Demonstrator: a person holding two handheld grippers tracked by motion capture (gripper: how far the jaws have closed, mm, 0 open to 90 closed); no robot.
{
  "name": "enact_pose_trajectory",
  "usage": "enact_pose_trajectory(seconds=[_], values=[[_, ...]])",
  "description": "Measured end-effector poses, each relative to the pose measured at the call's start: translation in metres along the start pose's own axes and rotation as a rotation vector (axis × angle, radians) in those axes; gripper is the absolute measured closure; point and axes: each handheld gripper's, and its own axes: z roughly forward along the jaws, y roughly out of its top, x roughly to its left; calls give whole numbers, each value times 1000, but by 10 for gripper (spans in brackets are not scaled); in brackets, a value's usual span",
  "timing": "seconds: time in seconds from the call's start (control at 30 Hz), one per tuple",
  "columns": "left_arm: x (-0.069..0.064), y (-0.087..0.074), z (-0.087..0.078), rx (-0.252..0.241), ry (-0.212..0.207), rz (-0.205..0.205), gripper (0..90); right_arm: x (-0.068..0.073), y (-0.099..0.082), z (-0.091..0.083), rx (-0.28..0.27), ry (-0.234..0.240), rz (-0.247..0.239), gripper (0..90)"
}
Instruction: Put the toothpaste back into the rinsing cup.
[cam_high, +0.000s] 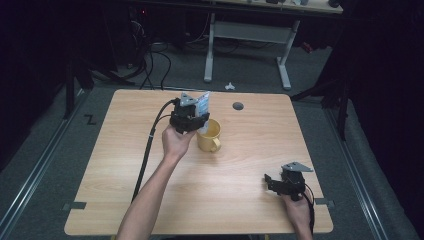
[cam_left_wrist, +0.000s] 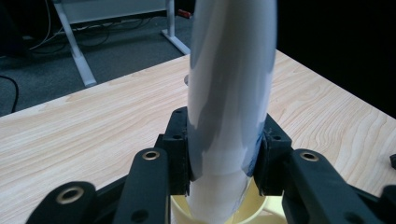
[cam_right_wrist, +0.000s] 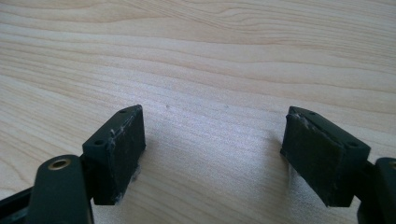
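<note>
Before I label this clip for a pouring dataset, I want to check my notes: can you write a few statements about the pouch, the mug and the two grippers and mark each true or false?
1. The left gripper is shut on a white pouch. True.
2. The pouch is held above the yellow mug. True: in the left gripper view the mug's rim shows just under the pouch's lower end.
3. The right gripper grips the mug's handle. False: its jaws stand open over bare table, with nothing between them.
4. The mug lies on its side. False: it stands upright, mouth up.
5. The right gripper sits near the table's front right corner, apart from the mug. True.
</note>
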Motion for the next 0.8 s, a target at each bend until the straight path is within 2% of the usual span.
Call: enact_pose_trajectory(seconds=[0.33,0.8], values=[[-3,-2,11,3,-10,3,637,0,0,0,0,0,1,214],[-5,-7,23,23,4,8,633,0,0,0,0,0,1,214]])
